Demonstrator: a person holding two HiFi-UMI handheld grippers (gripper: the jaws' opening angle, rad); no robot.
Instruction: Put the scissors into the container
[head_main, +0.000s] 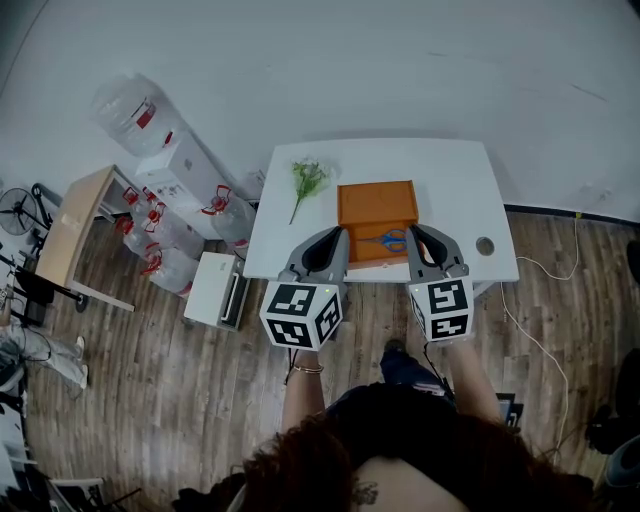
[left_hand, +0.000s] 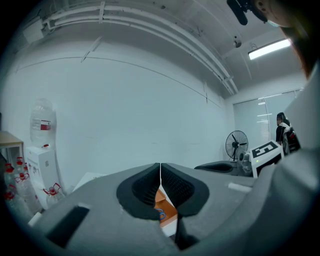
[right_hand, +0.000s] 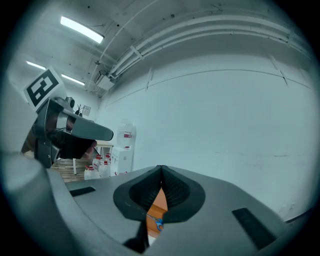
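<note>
Scissors (head_main: 393, 240) on orange container (head_main: 375, 203), between left gripper (head_main: 337, 233), right gripper (head_main: 416, 231); both clenched, empty.

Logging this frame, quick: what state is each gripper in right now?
Left gripper: closed, jaw tips together, holding nothing.
Right gripper: closed, jaw tips together, holding nothing.

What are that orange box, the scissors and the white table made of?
The orange box is flat, matte orange with straight edges, so it looks like cardboard or thin plastic; I can't tell which. The scissors have blue handles, likely plastic; the blades are too small to judge. The table has a smooth, even white top, probably laminate or painted board.
</note>
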